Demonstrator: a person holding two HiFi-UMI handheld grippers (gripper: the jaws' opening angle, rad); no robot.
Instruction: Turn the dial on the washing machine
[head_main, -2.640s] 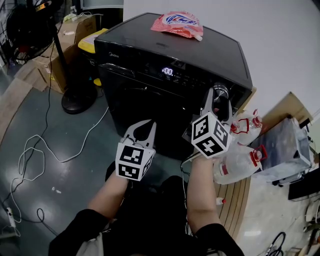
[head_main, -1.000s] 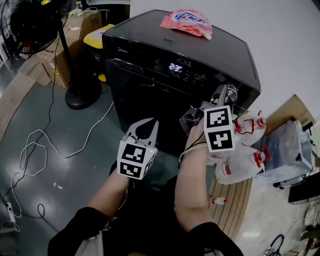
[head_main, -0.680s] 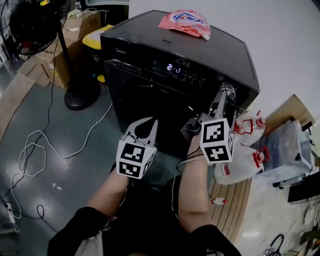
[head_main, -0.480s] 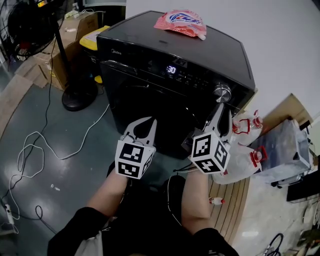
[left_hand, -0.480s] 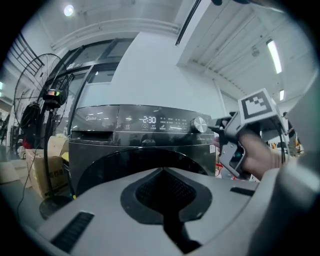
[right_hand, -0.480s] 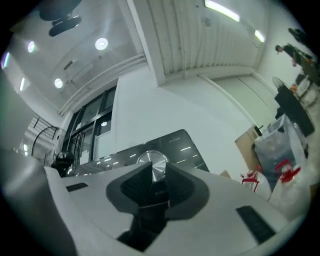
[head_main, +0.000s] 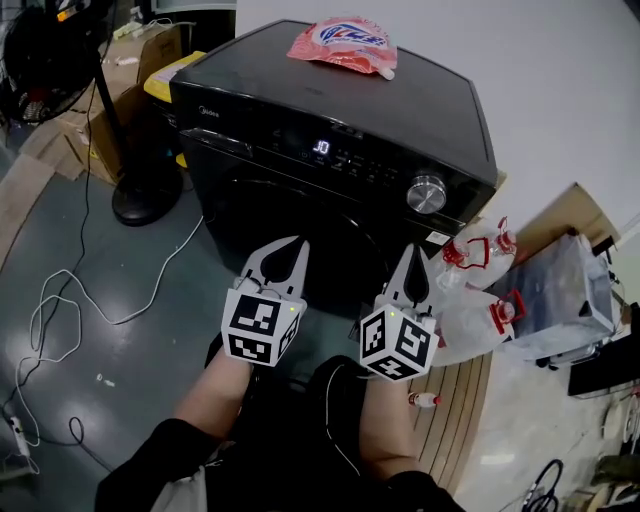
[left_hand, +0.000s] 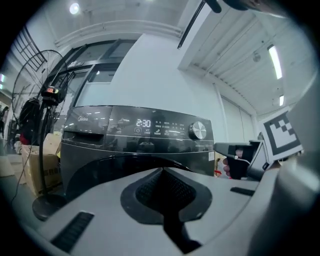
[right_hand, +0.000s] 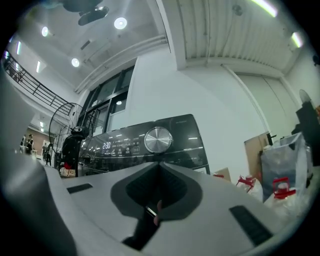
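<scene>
The black washing machine (head_main: 330, 110) stands ahead with its silver dial (head_main: 427, 193) at the right end of the control panel, which shows a lit display (head_main: 320, 147). The dial (right_hand: 158, 139) is free in the right gripper view, a short way beyond the jaw tips. My right gripper (head_main: 411, 259) is shut and empty, low in front of the machine's door, below and left of the dial. My left gripper (head_main: 283, 253) hangs beside it at the left, shut and empty too, pointing at the panel (left_hand: 150, 126) and its dial (left_hand: 198, 130).
A pink detergent pouch (head_main: 341, 44) lies on the machine's top. Clear jugs with red caps (head_main: 478, 290) stand at the right of the machine. A fan stand (head_main: 133, 190) and cardboard boxes (head_main: 90, 110) are at the left; cables (head_main: 70, 300) trail over the floor.
My right gripper has let go of the dial, pulled back and down from it, and its jaws have closed. The left gripper has barely moved.
</scene>
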